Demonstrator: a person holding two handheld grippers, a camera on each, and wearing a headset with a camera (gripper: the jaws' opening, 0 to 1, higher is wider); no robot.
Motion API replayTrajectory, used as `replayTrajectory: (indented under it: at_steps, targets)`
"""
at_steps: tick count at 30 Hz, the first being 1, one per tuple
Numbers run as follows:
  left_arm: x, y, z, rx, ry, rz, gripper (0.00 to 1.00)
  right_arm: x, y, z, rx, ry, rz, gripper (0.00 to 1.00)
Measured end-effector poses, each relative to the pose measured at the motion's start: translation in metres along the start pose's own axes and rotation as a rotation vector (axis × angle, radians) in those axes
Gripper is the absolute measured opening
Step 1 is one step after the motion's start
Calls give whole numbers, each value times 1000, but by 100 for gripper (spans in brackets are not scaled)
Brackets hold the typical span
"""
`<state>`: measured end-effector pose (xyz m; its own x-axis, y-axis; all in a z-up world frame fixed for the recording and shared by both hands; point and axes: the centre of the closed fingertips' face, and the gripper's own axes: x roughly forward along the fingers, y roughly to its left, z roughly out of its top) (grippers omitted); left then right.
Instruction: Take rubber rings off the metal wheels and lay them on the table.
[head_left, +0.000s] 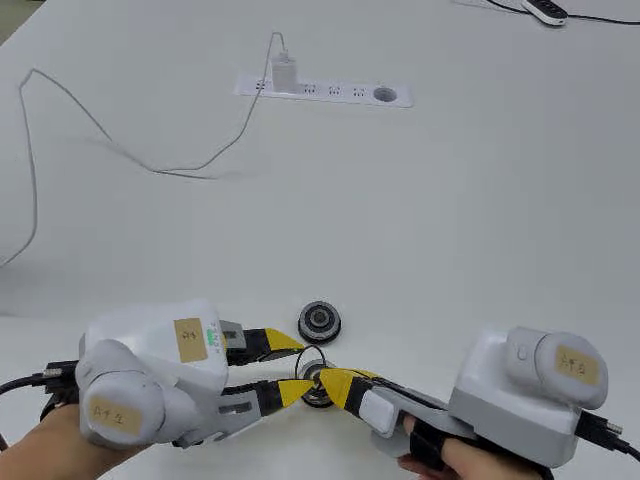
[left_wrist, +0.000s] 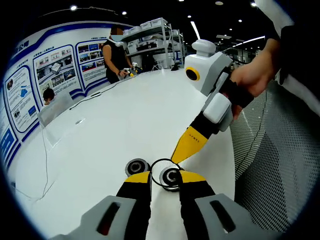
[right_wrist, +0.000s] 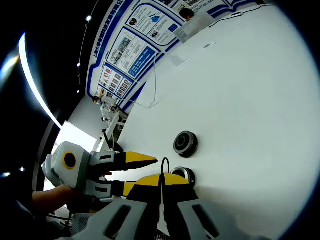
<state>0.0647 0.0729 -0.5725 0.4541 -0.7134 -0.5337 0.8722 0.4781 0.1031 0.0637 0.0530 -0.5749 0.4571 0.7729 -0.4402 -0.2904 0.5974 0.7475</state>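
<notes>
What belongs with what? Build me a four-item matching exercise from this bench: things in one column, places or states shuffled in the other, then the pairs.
Things
1. rubber ring
2. near wheel
3. far wheel
4. charger

Places or states
A. plugged into the power strip
B. lying alone on the table, beyond both tools
C. pinched in the shut right tool
D. at the tips of the open left tool

Pairs: 1-C, 2-D, 3-B, 4-A
</notes>
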Motion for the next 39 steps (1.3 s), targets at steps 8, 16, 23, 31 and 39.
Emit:
replayTrajectory:
  at_steps: [8, 16, 23, 31, 39]
  targets:
    - [-1, 8, 5, -9, -13, 38, 26, -12, -17, 18, 39, -66, -46, 1]
    - [-2, 10, 8, -16, -26, 48, 26, -28, -52, 26, 80, -120, -155, 2]
    - [-2, 11, 8, -20, -27, 58, 26, -39, -77, 27, 92, -125, -254, 2]
    - [-2, 10, 9, -33, -35, 53, 26, -41, -88, 22, 65, -107, -312, 2]
    - [-4, 9, 7, -43, -33, 53, 26, -44, -90, 27, -20, -113, -348, 7]
